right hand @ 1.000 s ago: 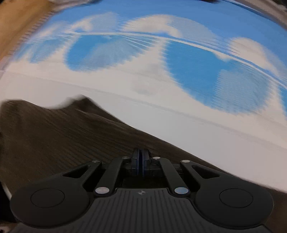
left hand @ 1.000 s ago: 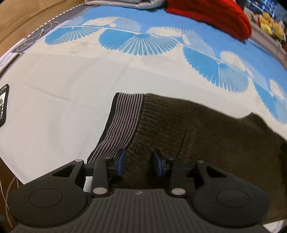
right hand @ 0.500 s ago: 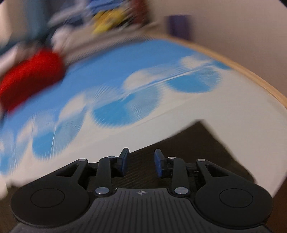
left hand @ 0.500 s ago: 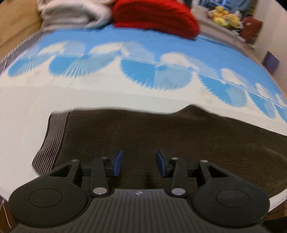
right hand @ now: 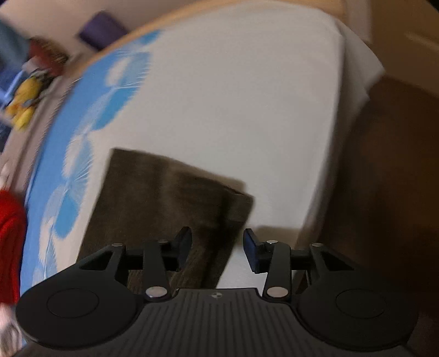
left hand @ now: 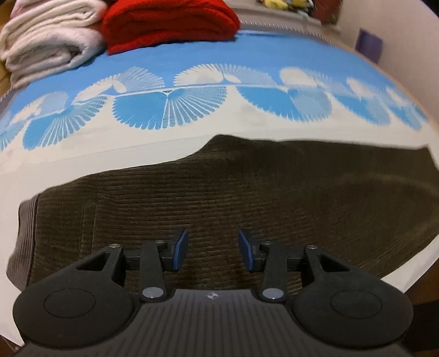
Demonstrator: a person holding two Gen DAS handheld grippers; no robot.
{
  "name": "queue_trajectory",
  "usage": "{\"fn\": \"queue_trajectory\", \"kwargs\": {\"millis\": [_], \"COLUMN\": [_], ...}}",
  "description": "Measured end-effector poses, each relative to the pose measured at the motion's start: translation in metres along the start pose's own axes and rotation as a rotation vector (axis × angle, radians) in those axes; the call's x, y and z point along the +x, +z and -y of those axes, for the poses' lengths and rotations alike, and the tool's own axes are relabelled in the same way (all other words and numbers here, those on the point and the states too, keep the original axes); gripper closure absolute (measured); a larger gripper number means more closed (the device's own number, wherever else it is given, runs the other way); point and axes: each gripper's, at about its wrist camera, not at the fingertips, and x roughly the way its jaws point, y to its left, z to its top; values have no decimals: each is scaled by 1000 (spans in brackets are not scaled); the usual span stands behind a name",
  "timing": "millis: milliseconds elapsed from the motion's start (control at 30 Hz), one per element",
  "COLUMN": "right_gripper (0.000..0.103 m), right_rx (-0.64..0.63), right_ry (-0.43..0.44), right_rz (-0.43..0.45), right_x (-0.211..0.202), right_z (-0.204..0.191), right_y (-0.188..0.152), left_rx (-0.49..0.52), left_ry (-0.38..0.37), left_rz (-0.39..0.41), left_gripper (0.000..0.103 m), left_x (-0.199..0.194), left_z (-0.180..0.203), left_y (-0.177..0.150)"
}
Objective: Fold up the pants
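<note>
Dark olive corduroy pants [left hand: 247, 192] lie flat across a bed with a blue-and-white patterned sheet [left hand: 192, 104], striped grey waistband [left hand: 26, 230] at the left, leg end at the right. My left gripper [left hand: 212, 254] is open and empty, hovering over the pants' middle. In the right wrist view the leg end [right hand: 164, 197] lies on the white part of the sheet. My right gripper [right hand: 216, 250] is open and empty above the hem's near corner.
A folded red garment [left hand: 170, 22] and a folded white blanket [left hand: 46, 41] sit at the bed's far side. Yellow toys [right hand: 24, 93] and a purple box [right hand: 101, 30] lie beyond the bed. The bed's edge and dark floor [right hand: 384, 178] are at the right.
My right gripper opened, let go of the pants and swung right toward the leg hem. My left gripper stayed open and drew back from the waistband to over the pants' middle.
</note>
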Motion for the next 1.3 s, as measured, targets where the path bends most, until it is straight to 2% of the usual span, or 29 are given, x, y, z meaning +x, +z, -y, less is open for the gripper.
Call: {"fn": "queue_trajectory", "kwargs": {"millis": [100,200,233,267,333,433,500,567,633,700,767,833,933,1000,1067,1133,1233,1300], "right_gripper": [58,59,64,77,82,85,86,86,86,86,86,86,85,85,85,85,85,81], "right_rx": [49,8,-5,-21,-41,-156,-300,-507,-734,-969,-1167,-1330,-1534,-1697,-1831,-1880,-1939,-2023], "right_ry": [9,-5,-11,-17,-22,-52,-41,-7,48,142,260,379,497,538,519,455,420,420], "right_rz": [-18,-5,-1,7,37,148,258,378,484,580,619,596,485,347,225,183,238,240], "right_x": [14,21,21,20,13,-12,-34,-60,-82,-100,-111,-115,-103,-84,-64,-50,-54,-57], "right_z": [-4,-15,-19,-21,-29,-61,-99,-146,-189,-223,-244,-255,-255,-246,-236,-228,-228,-223], "right_y": [-4,-5,-4,-5,-6,-18,-39,-77,-129,-198,-264,-330,-418,-474,-513,-532,-544,-549], "left_rx": [17,-16,-24,-31,-42,-73,-102,-133,-158,-185,-215,-245,-280,-299,-311,-321,-321,-319], "left_ry": [27,18,17,17,19,27,28,27,32,45,55,58,61,61,60,58,45,40], "left_rz": [-8,-13,-13,-12,-7,4,8,10,12,11,6,0,-12,-16,-18,-21,-20,-18], "left_gripper": [58,58,58,58,58,58,58,58,58,58,58,58,58,58,58,58,58,58], "left_x": [7,10,9,9,7,3,-1,-5,-7,-9,-9,-10,-11,-12,-14,-14,-15,-14], "left_z": [3,-5,-8,-11,-17,-28,-35,-45,-55,-66,-76,-87,-101,-109,-114,-116,-118,-118], "left_y": [-1,1,1,2,4,5,4,2,0,-4,-7,-12,-17,-19,-21,-22,-22,-20]}}
